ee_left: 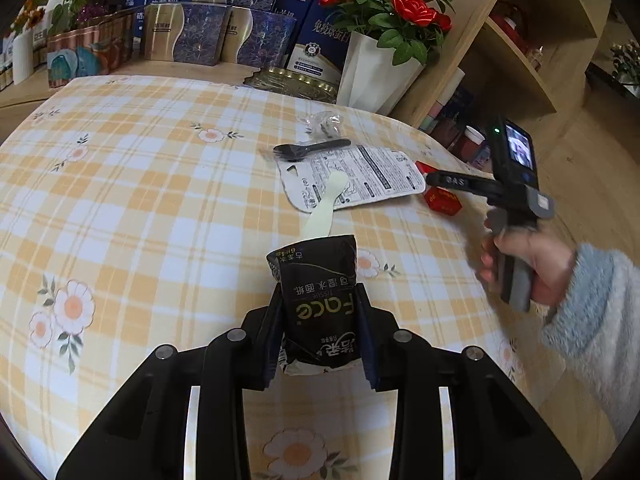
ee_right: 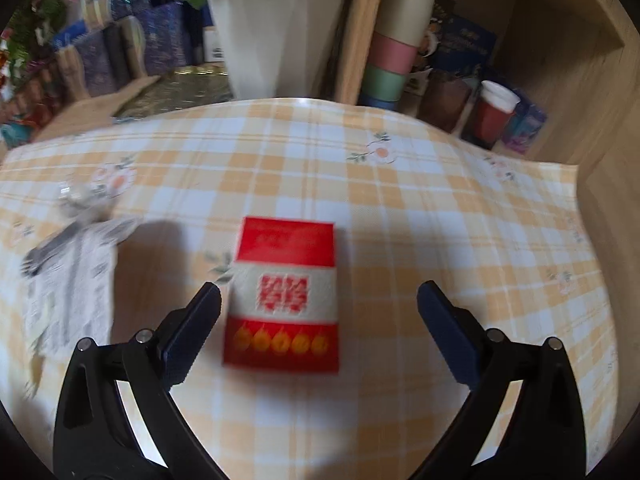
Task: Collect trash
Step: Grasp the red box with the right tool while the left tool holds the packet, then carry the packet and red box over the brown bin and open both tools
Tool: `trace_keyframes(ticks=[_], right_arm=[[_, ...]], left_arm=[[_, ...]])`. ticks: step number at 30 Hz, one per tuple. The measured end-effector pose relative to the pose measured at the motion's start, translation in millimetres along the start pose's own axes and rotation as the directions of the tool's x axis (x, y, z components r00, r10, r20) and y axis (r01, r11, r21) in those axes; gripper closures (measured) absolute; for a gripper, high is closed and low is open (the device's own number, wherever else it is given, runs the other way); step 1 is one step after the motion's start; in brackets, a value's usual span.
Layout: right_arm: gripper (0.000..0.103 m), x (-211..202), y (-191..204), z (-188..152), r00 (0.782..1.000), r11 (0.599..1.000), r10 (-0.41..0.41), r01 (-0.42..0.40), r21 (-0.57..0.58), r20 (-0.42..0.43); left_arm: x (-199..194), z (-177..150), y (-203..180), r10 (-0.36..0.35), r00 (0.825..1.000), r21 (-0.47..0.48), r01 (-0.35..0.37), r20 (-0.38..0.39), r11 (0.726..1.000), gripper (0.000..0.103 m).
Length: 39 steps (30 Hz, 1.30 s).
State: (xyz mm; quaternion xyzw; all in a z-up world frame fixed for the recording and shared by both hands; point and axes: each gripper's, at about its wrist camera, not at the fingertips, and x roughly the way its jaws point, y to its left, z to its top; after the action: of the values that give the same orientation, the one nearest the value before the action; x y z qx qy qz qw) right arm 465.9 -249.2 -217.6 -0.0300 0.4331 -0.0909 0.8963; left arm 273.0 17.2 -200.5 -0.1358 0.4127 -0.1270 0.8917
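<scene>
My left gripper (ee_left: 318,308) is shut on a black tissue packet (ee_left: 320,300) and holds it above the checked tablecloth (ee_left: 140,200). Beyond it lie a pale plastic spoon (ee_left: 326,204), a white printed wrapper (ee_left: 360,178), a black plastic fork (ee_left: 310,149) and a crumpled clear wrapper (ee_left: 324,124). My right gripper (ee_right: 320,320) stands open over a red and white cigarette box (ee_right: 286,296), which lies flat between the wide-apart fingers, untouched. In the left wrist view the right gripper (ee_left: 436,179), in a person's hand (ee_left: 528,268), reaches toward the red box (ee_left: 444,200).
A white vase (ee_left: 372,76) with red roses stands at the table's far edge beside a gold tray (ee_left: 296,82). Stacked gift boxes (ee_left: 200,36) line the back. A wooden shelf (ee_right: 560,92) with cups stands at the right.
</scene>
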Motion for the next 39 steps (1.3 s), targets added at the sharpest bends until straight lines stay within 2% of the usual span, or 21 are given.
trace_keyframes(ticks=[3,5,7,8,9,10,12,20,31,39], right_arm=[[0.007,10.7,1.8,3.1,0.999,1.0,-0.011,0.011,0.007,-0.033],[0.013,15.2,1.3,4.5,0.999,1.0,-0.016,0.017,0.015,-0.047],[0.029,16.5,0.9,3.5,0.998,1.0,-0.008,0.009,0.018,-0.055],[0.032,15.8,0.6,2.5,0.998,1.0,0.013,-0.011,0.025,-0.06],[0.043,14.1,0.3,1.3,0.997,0.999,0.04,-0.038,0.032,-0.064],[0.044,12.2,1.4,0.2,0.997,0.999,0.041,-0.038,0.032,-0.069],[0.044,4.6,2.3,-5.3,0.996,0.998,0.053,-0.052,0.024,-0.069],[0.044,-59.4,-15.2,-44.8,0.982,0.978,0.186,-0.188,0.088,0.025],[0.044,-177.7,-39.8,-149.5,0.936,0.932,0.317,-0.337,0.136,0.151],[0.044,-233.8,-34.0,-222.3,0.905,0.902,0.372,-0.405,0.149,0.205]], left_arm=[[-7.1,-6.9,3.3,0.006,1.0,0.003,-0.006,0.009,1.0,0.071],[-12.0,-10.5,5.0,0.008,1.0,0.005,-0.008,0.013,1.0,0.071],[-14.8,-12.4,6.4,0.007,1.0,0.007,-0.007,0.013,1.0,0.071],[-16.8,-13.3,7.5,0.008,1.0,0.01,-0.008,0.013,1.0,0.071],[-18.3,-13.8,8.1,0.009,1.0,0.01,-0.009,0.014,1.0,0.071],[-20.6,-14.4,8.8,0.011,1.0,0.011,-0.012,0.015,1.0,0.071],[-24.6,-14.7,8.9,0.012,1.0,0.012,-0.012,0.019,1.0,0.071],[-47.1,-23.2,-3.7,-0.008,0.999,0.059,0.006,0.032,0.998,0.071],[-86.4,-58.9,-28.6,-0.046,0.999,0.127,0.043,0.018,0.991,0.071],[-108.6,-97.6,-45.7,-0.056,0.998,0.197,0.056,-0.006,0.979,0.071]])
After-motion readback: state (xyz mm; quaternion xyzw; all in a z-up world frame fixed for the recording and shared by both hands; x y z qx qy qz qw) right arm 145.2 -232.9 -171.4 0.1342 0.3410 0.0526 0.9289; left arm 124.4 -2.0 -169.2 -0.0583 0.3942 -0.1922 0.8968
